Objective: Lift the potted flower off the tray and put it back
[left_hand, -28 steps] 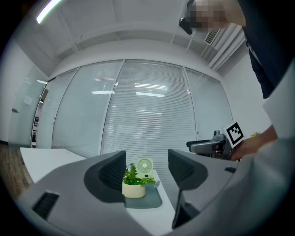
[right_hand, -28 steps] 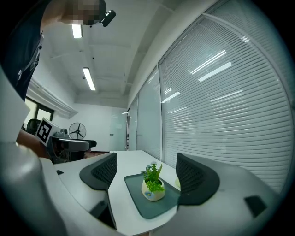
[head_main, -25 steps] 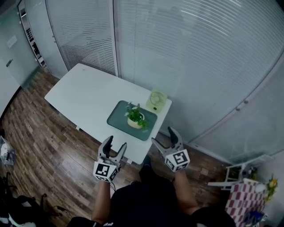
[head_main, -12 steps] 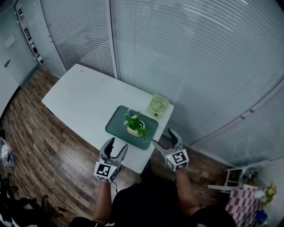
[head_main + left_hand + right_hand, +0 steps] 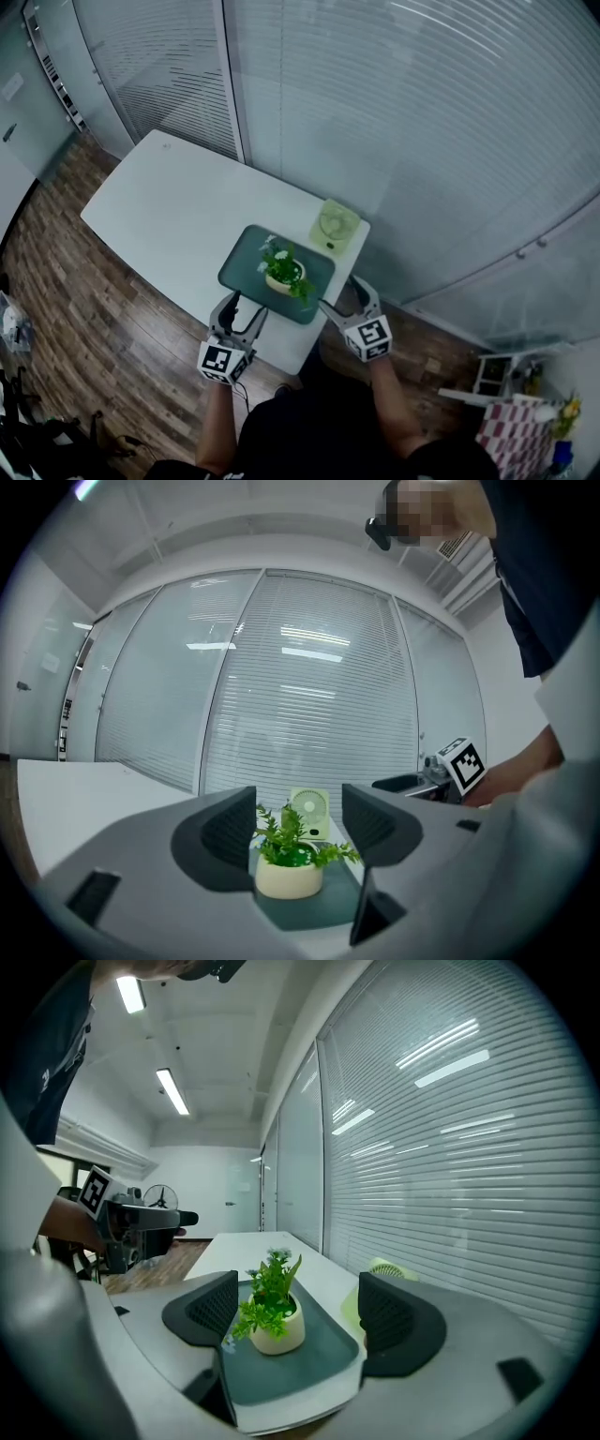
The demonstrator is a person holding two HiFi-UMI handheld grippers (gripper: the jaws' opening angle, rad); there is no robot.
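The potted flower (image 5: pixel 284 272) stands mid-tray on the green tray (image 5: pixel 246 265), which lies on the white desk (image 5: pixel 159 202). A pale green fan (image 5: pixel 335 225) sits at the pot's 1 o'clock. The left gripper (image 5: pixel 247 305) at 7 o'clock and the right gripper (image 5: pixel 343 292) at 4 o'clock both have jaws spread, holding nothing, short of the pot. In the left gripper view leaves hide part of the fan; in the right gripper view a jaw cuts most of it off.

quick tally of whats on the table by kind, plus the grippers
tray: 1
potted flower: 1
small green fan: 1
grippers: 2, the left gripper and the right gripper
total: 5
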